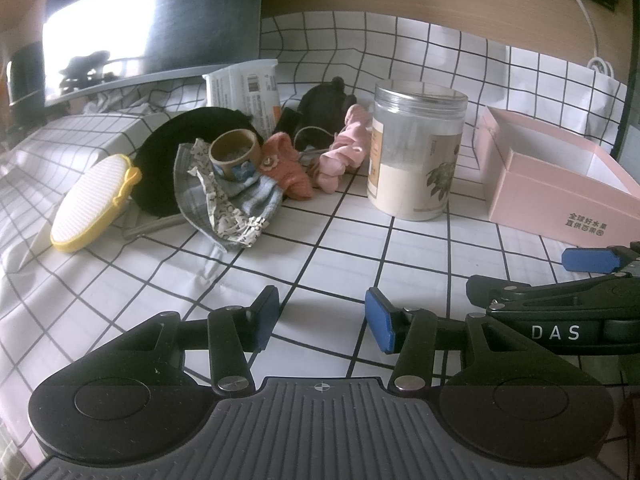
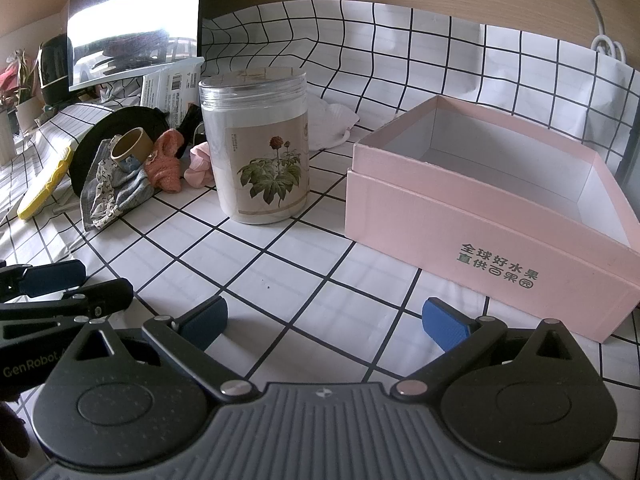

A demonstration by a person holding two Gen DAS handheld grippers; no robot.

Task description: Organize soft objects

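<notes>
A pile of soft things lies on the checked tablecloth: a pink scrunchie (image 1: 344, 152) (image 2: 198, 168), an orange knitted piece (image 1: 286, 166) (image 2: 164, 166), a grey-blue cloth with a patterned strip (image 1: 228, 204) (image 2: 116, 192), a black hat (image 1: 160, 160) and a dark plush (image 1: 322, 108). An open pink box (image 1: 560, 184) (image 2: 480, 216) stands at the right, empty. My left gripper (image 1: 320, 316) is open above bare cloth, short of the pile. My right gripper (image 2: 324, 320) is open in front of the box.
A clear plastic jar (image 1: 416, 148) (image 2: 256, 144) stands between the pile and the box. A cardboard tape roll (image 1: 234, 152) sits on the cloth pile. A yellow-rimmed brush (image 1: 92, 200) lies at the left. A white packet (image 1: 244, 88) and a monitor (image 1: 140, 20) stand behind.
</notes>
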